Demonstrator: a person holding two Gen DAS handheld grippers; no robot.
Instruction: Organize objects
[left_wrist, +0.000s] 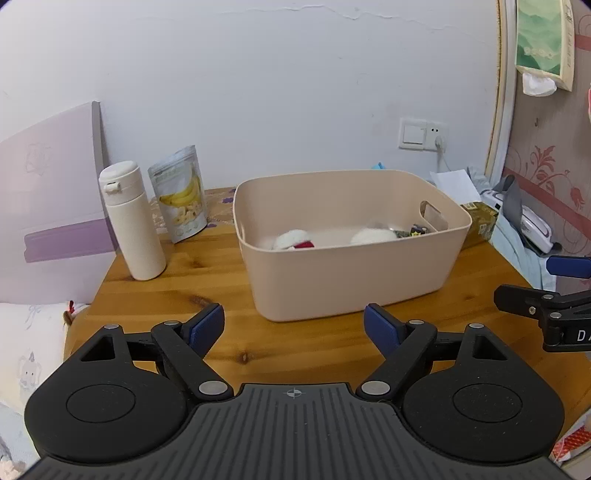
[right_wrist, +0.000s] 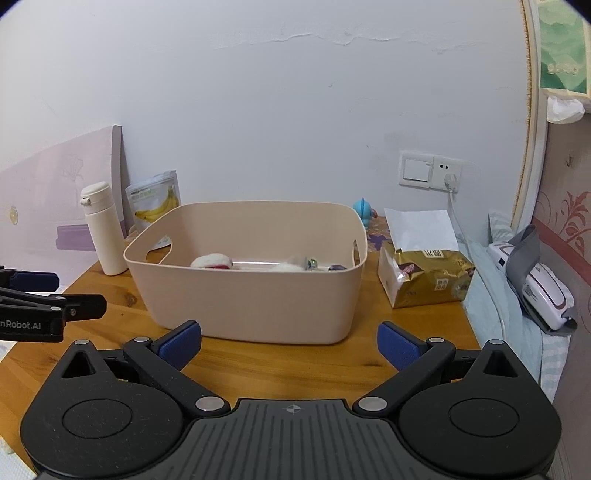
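Wooden bench (left_wrist: 325, 343) is occupied by a beige bin (left_wrist: 351, 273), flanked by a bottle (left_wrist: 131, 221) and snack bag (left_wrist: 183, 195). Both the left gripper (left_wrist: 293, 325) and right gripper (right_wrist: 290, 341) are held before it, fingers spread and empty.

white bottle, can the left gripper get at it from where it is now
Probably yes. The left gripper is open and empty, and bare table lies between it and the white bottle. The beige bin stands off to the right, the banana pouch behind.
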